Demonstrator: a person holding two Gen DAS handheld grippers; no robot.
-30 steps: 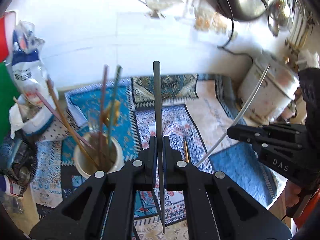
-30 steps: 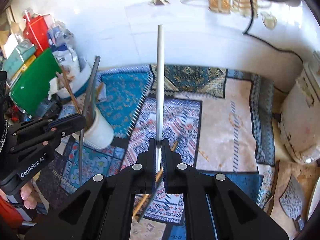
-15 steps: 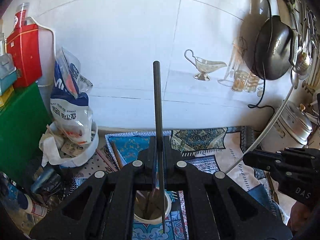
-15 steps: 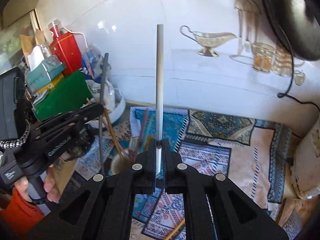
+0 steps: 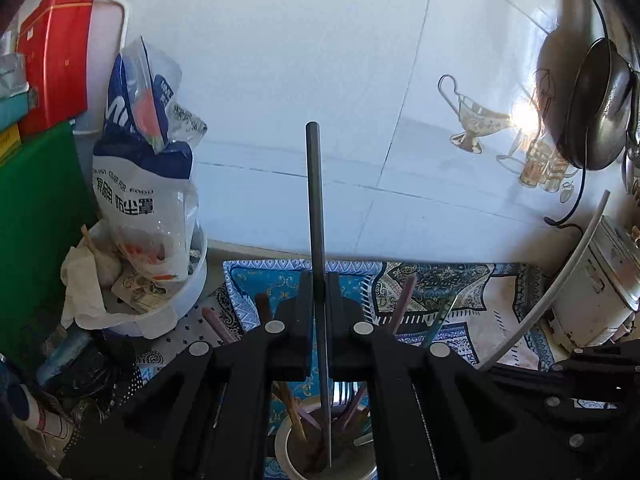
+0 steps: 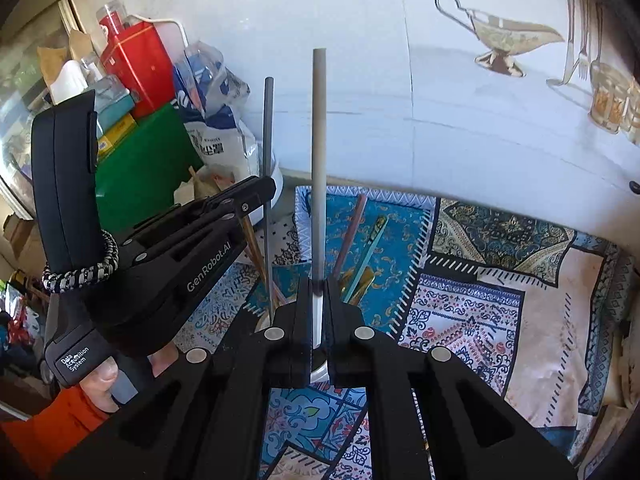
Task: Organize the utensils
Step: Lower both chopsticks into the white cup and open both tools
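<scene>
Your left gripper [image 5: 319, 320] is clamped on a slim dark grey chopstick [image 5: 316, 216], its jaws pressed tight against the shaft, which stands upright with its lower tip hanging inside the mouth of a round white ceramic utensil cup [image 5: 285, 446]. That cup sits directly beneath the gripper on a blue patterned cloth mat [image 5: 272, 280] and already carries several brown and purple chopsticks [image 5: 298, 420] leaning against its rim. Your right gripper [image 6: 319, 312] grips a pale grey-white chopstick [image 6: 319, 152], also upright, jaws closed firmly on its lower part, just to the right of the cup and near the left tool. In the right wrist view, your left hand [image 6: 106, 380], with an orange sleeve [image 6: 44, 436] below it, wraps the black handle. Farther left, a blue and white plastic bag [image 5: 140, 160] stands in a white tub [image 5: 188, 284], beside a green board [image 5: 36, 240] and a red tin [image 5: 56, 64]. At the far right, a dark metal pan [image 5: 596, 108] hangs on the white tiled wall [image 5: 300, 60].
</scene>
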